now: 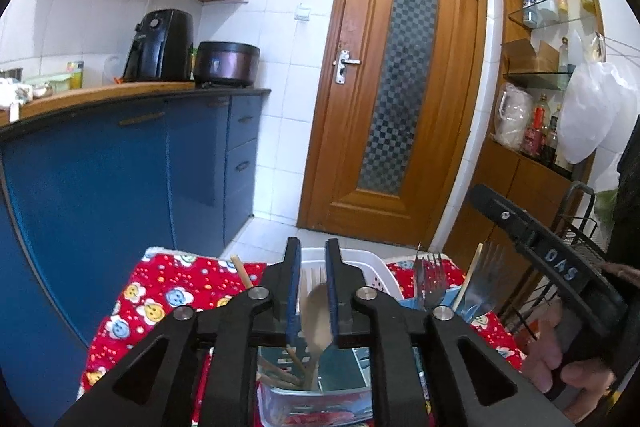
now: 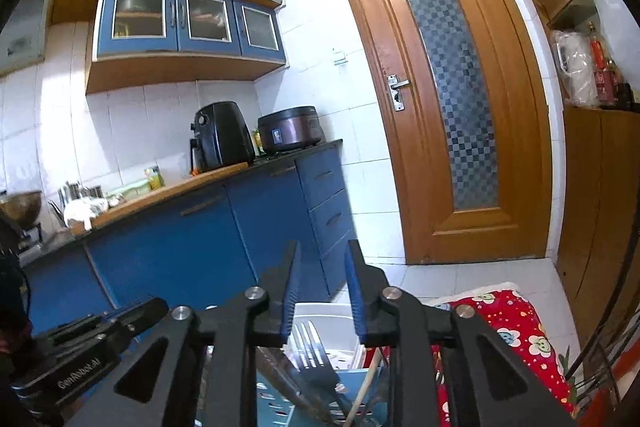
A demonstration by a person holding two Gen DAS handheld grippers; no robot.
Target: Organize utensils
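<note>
In the left wrist view my left gripper (image 1: 313,251) is shut on a wooden spoon (image 1: 317,317), whose bowl stands between the blue pads above a clear holder (image 1: 316,395) with wooden chopsticks (image 1: 280,373). Forks (image 1: 430,279) stand in a blue holder (image 1: 448,301) to the right. My right gripper's body (image 1: 560,267) shows at the right edge. In the right wrist view my right gripper (image 2: 322,255) is open and empty above the forks (image 2: 308,347) and the blue holder (image 2: 352,381). My left gripper's body (image 2: 80,355) is at the lower left.
A white plastic basket (image 1: 360,259) stands behind the holders on a red patterned cloth (image 1: 160,299). A loose chopstick (image 1: 242,271) sticks up at the left. A black wire rack (image 1: 576,227) is to the right. Blue cabinets (image 1: 120,179) and a wooden door (image 1: 400,87) lie beyond.
</note>
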